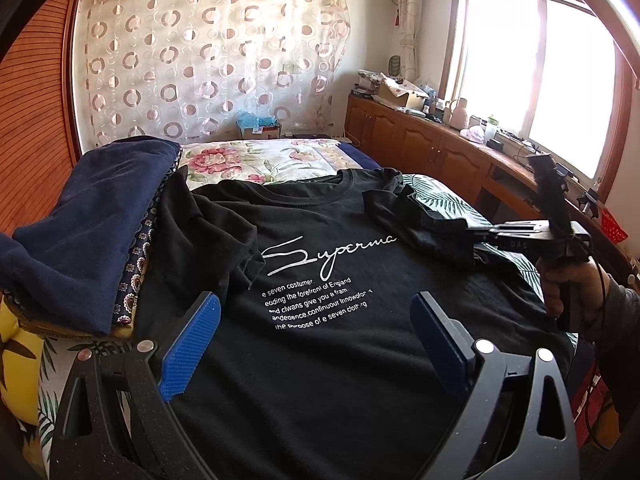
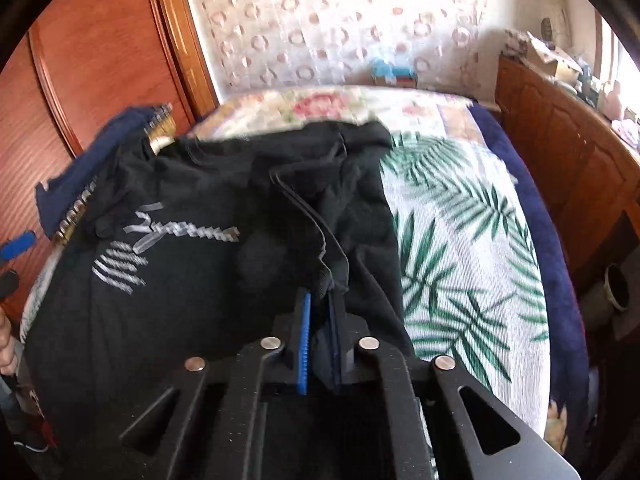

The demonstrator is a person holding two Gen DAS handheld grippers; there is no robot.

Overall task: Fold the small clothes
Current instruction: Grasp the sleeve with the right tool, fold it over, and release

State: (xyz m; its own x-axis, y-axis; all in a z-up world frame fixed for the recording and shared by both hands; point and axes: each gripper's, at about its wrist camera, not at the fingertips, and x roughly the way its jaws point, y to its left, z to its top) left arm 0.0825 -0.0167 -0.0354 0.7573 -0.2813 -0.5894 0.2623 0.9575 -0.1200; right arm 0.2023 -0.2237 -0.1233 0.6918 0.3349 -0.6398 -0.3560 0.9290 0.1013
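A black T-shirt (image 1: 340, 240) (image 2: 180, 300) with white "Superman" lettering lies face up on the bed. My left gripper (image 1: 316, 320) is open above its lower chest; both blue pads (image 1: 192, 344) stand wide apart with only flat cloth beneath them. My right gripper (image 2: 322, 300) is shut on the hem of the shirt's right sleeve (image 2: 320, 240), which is bunched and folded in over the body. In the left wrist view that gripper (image 1: 480, 236) comes in from the right, pinching the sleeve (image 1: 424, 216), with a person's hand (image 1: 560, 284) on its handle.
A stack of folded navy clothes (image 1: 80, 240) (image 2: 100, 152) sits at the shirt's left. The bed cover (image 2: 460, 260) has green leaves; a floral quilt (image 1: 248, 160) lies beyond. A wooden wardrobe (image 2: 100, 60) stands left, a cluttered wooden cabinet (image 1: 420, 136) right under the window.
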